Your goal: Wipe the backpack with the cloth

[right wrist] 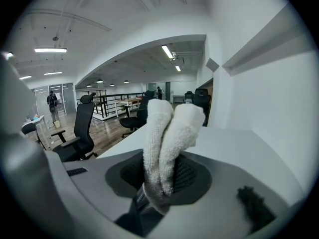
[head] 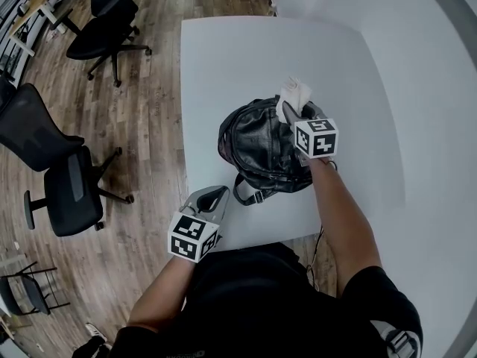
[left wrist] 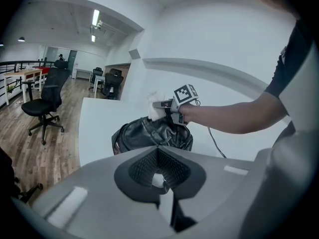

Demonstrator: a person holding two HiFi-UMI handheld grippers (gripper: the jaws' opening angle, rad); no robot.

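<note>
A black leather backpack [head: 261, 146] lies in the middle of the white table [head: 216, 66], also seen as the backpack [left wrist: 144, 134] in the left gripper view. My right gripper [head: 292, 110] is over the bag's far right side, shut on a folded white cloth [head: 296, 93]; the cloth [right wrist: 167, 143] sticks up between its jaws. My left gripper [head: 215, 197] hovers at the table's near edge, left of the bag's strap, with its jaws shut on nothing.
Black office chairs [head: 71, 189] stand on the wooden floor to the left, another chair [head: 108, 28] at the far left. A white wall [head: 440, 125] runs along the right. A cable [left wrist: 213, 138] trails on the table by the right arm.
</note>
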